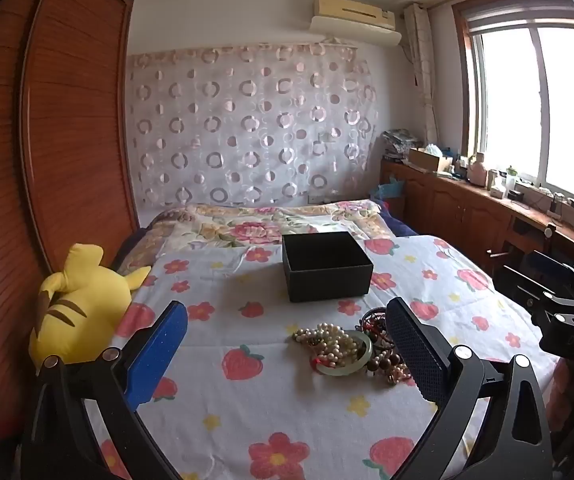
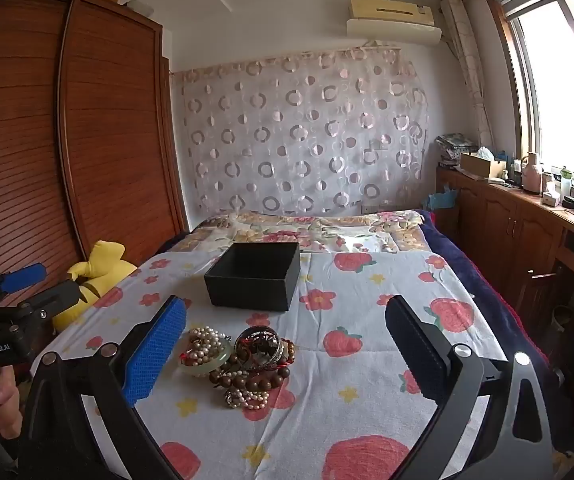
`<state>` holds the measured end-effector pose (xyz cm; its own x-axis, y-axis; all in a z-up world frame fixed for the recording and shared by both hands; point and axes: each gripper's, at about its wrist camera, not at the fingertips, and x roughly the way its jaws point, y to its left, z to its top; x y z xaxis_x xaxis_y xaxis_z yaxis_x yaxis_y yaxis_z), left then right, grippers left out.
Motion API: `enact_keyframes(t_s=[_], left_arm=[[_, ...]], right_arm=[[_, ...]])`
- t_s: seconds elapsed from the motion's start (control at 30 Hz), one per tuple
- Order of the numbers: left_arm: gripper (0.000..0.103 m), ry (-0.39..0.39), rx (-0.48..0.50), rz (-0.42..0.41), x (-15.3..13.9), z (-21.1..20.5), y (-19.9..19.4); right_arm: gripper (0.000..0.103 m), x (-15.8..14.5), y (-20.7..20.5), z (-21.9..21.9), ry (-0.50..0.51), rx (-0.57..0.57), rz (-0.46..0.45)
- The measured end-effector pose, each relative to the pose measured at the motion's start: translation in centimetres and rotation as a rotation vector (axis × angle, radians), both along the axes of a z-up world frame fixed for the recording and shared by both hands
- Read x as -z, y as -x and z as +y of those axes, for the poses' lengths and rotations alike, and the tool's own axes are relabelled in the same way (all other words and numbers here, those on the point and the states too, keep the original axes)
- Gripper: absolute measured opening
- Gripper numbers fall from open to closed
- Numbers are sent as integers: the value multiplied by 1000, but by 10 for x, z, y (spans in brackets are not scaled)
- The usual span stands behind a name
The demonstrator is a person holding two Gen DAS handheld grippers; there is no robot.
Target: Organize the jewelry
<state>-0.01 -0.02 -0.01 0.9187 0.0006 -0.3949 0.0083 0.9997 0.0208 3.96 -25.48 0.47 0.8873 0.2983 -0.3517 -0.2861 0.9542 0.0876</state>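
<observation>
Nothing has gone into the open black box (image 1: pixel 327 266) on the strawberry-print bedsheet (image 1: pixel 223 408), so this looks like the start. Just in front of it the jewelry pile (image 2: pixel 239 360) lies tangled: pearl strands, wooden beads, a jade bangle (image 1: pixel 345 354). Next comes singling out one piece. The left gripper (image 1: pixel 287 356) and right gripper (image 2: pixel 287 356) hover spread wide, empty.

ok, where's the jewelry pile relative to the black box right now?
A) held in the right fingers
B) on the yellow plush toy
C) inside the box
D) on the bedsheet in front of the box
D: the tangled pile of pearl strands, wooden beads and bangles lies on the strawberry-print bedsheet, nearer the cameras than the open black square box.
</observation>
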Motion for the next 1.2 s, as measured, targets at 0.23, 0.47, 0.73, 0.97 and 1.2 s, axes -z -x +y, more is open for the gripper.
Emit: enact_keyframes(t_s=[0.23,0.47,0.73,0.97,1.2], left_arm=[[96,7,0,-2,-1,0,0],[96,11,0,0,0,1,0],[96,11,-1,0,0,0,0],[96,13,0,-2,0,1,0],[96,15,0,-8,-3,6,-1]], right_arm=[[101,0,0,0,-3,-1,-2],[101,0,0,-1,-6,-2,-1],[101,1,-1,-1,-7,-1,0],[101,2,-1,-1,-8,0,0],[101,1,-2,-1,-8,0,0]])
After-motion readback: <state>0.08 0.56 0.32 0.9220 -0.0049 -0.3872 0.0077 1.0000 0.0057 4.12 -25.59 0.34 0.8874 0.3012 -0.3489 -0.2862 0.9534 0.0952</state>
